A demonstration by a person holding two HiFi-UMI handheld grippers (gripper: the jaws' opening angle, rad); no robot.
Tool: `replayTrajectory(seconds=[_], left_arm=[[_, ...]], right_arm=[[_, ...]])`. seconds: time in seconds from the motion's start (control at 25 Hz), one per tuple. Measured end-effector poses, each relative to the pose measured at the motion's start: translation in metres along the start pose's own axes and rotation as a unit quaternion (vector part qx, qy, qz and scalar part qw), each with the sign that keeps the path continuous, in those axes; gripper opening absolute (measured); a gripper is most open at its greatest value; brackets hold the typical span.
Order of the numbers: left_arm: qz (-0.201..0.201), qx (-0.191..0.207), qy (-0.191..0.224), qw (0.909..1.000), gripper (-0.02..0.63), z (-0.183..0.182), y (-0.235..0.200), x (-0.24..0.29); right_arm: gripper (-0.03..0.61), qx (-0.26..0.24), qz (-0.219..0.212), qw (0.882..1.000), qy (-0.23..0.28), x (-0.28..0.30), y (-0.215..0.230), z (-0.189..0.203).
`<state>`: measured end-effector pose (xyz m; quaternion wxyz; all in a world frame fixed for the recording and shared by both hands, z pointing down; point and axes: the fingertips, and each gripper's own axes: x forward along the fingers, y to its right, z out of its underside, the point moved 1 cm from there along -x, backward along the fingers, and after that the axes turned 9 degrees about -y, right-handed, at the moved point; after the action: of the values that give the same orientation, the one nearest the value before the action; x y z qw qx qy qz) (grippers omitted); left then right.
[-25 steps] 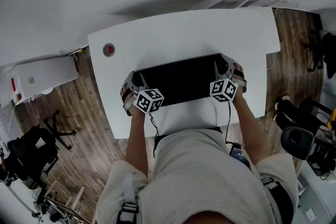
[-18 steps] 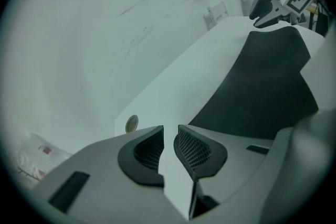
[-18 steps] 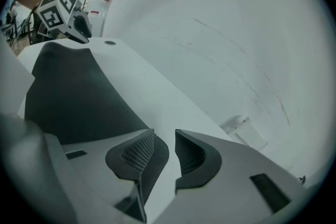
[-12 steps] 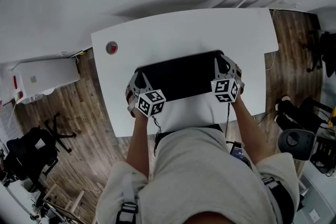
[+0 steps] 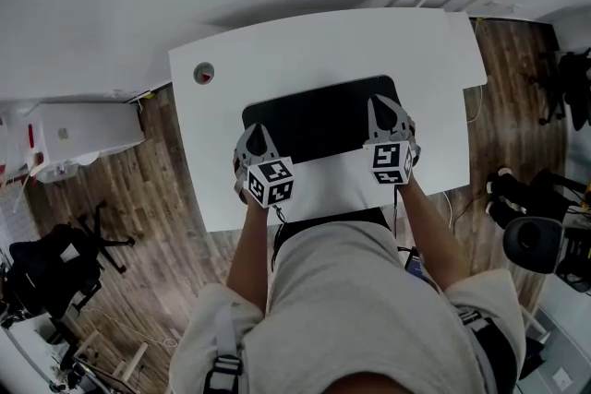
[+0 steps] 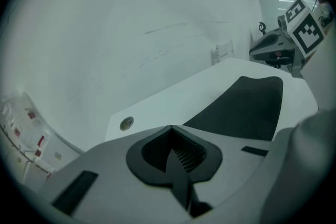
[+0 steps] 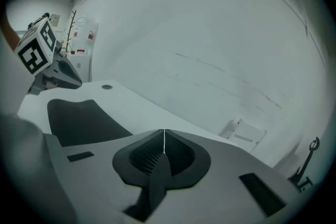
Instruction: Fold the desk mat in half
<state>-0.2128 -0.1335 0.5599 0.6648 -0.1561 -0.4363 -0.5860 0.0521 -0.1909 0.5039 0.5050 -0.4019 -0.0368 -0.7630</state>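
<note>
Because the black desk mat (image 5: 319, 117), lying flat mid-frame on the white surface (image 5: 277, 51), looks thin, light and floppy, its near corners are the hold; left gripper (image 5: 258, 130) and right gripper (image 5: 379, 103) jaws are closed there, apparently pinching them.

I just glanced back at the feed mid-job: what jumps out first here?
The black desk mat lies across the middle of the white desk. The left tool and right tool sit at its near corners, jaws just closed, each on a dark strip of mat. A small round disc marks the desk's far left corner.
</note>
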Motion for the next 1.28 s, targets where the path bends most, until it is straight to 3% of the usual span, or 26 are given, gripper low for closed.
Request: replayTrajectory(seconds=[0.12,0.44,0.68,1.04,1.28], left_arm=[[0.007,-0.015,0.024,0.9996,0.012,-0.002,0.003,-0.016],[0.031,-0.035,0.086,0.9952,0.011,-0.002,0.010,-0.061],[0.073,-0.078,0.126,0.9863,0.011,-0.006,0.033,-0.105],[0.093,-0.075,0.199,0.9727,0.012,-0.047,0.090,-0.175],[0.098,-0.103,0.224,0.9641,0.012,-0.060,0.131,-0.221]], right_arm=[[0.041,0.033,-0.004,0.999,0.019,-0.017,-0.013,-0.006],[0.040,0.052,-0.001,0.995,0.083,-0.075,-0.046,-0.039],[0.039,0.082,-0.007,0.990,0.116,-0.125,-0.054,-0.047],[0.039,0.107,-0.017,0.980,0.168,-0.190,-0.035,-0.045],[0.038,0.118,-0.025,0.975,0.186,-0.229,-0.014,-0.021]])
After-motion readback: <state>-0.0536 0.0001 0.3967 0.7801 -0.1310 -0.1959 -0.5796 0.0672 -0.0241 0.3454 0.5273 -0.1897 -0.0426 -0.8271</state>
